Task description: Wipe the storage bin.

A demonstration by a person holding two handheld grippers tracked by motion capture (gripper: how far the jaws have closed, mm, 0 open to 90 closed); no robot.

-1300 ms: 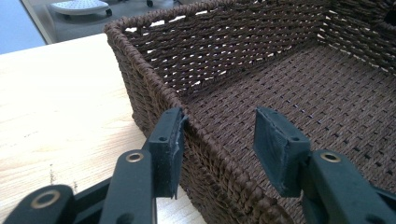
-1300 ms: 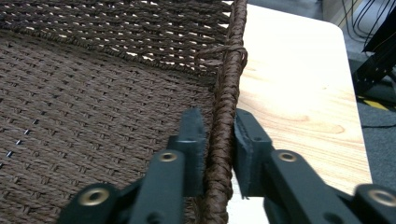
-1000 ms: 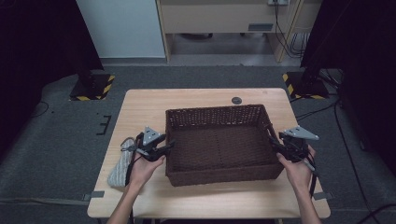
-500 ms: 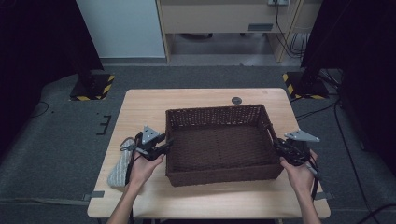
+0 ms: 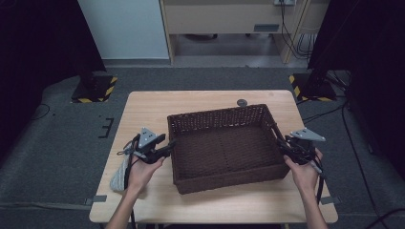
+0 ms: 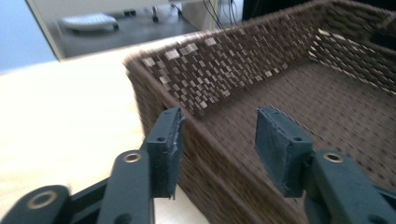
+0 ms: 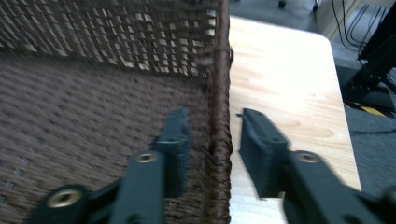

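Counting what sits on the wooden table (image 5: 205,102): one dark brown woven basket (image 5: 224,143), one small dark round disc (image 5: 242,102) just beyond the basket's far wall, and one grey bundle (image 5: 119,176) by the table's left edge, too dim to identify. The basket lies near the table's middle, and its woven floor is bare in all three views.

Two grippers work it, one per hand. The left gripper (image 6: 217,140) straddles the basket's left wall, one pad outside over the table, the other inside over the basket floor; its jaws have just been opening, with a clear gap on the inner side. The right gripper (image 7: 210,140) straddles the right wall the same way; its jaws have just been opening too, and neither pad presses the rim.
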